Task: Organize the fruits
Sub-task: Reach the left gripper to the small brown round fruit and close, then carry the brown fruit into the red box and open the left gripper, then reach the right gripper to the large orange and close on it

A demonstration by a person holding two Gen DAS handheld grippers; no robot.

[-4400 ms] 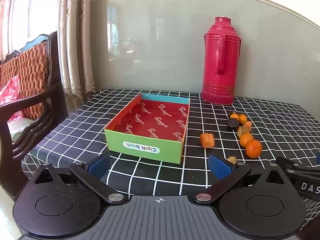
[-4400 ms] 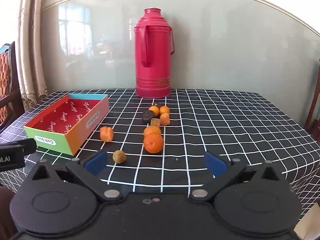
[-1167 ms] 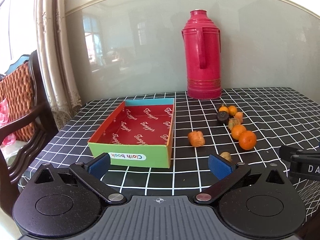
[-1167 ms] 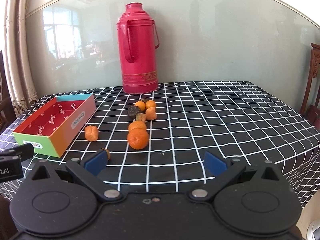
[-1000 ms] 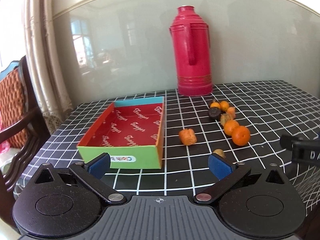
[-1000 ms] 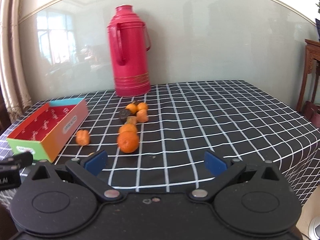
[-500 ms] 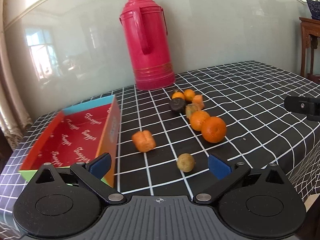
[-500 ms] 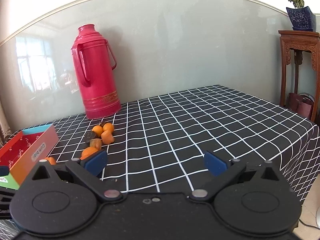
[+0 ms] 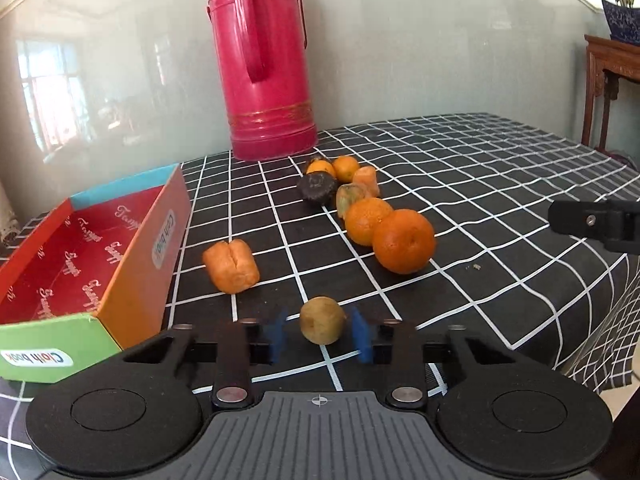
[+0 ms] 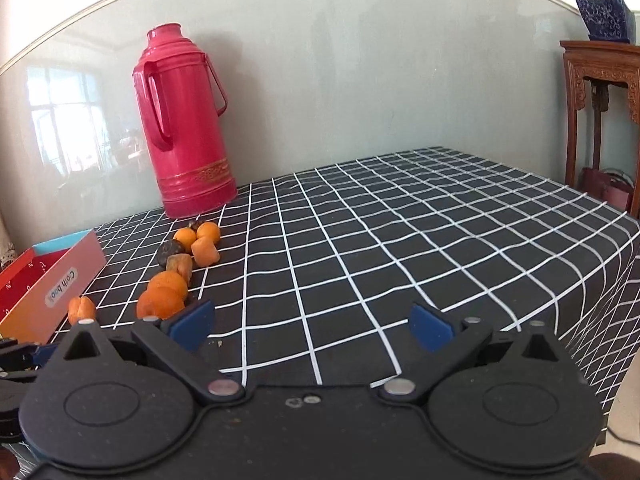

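A small round tan fruit point(image 9: 322, 320) lies on the checked cloth between the blue pads of my left gripper point(image 9: 320, 334); the jaws have nearly closed around it, with small gaps showing on both sides. Behind it lie an orange lobed fruit point(image 9: 231, 265), two oranges point(image 9: 404, 240), and several small fruits point(image 9: 336, 176). The colourful open box point(image 9: 132, 252) with a red inside stands at the left. My right gripper point(image 10: 310, 326) is open and empty over bare cloth; the oranges point(image 10: 160, 300) show at its left.
A tall red thermos point(image 9: 264, 60) stands at the back by the wall. The table's right edge point(image 10: 624, 240) drops off. A wooden stand point(image 10: 600, 92) with a blue pot is at the far right. The right gripper's tip point(image 9: 592, 222) shows at the right in the left wrist view.
My left gripper moved right and forward to the tan fruit and its jaws closed in around it. My right gripper swung right, away from the fruits, and stayed open.
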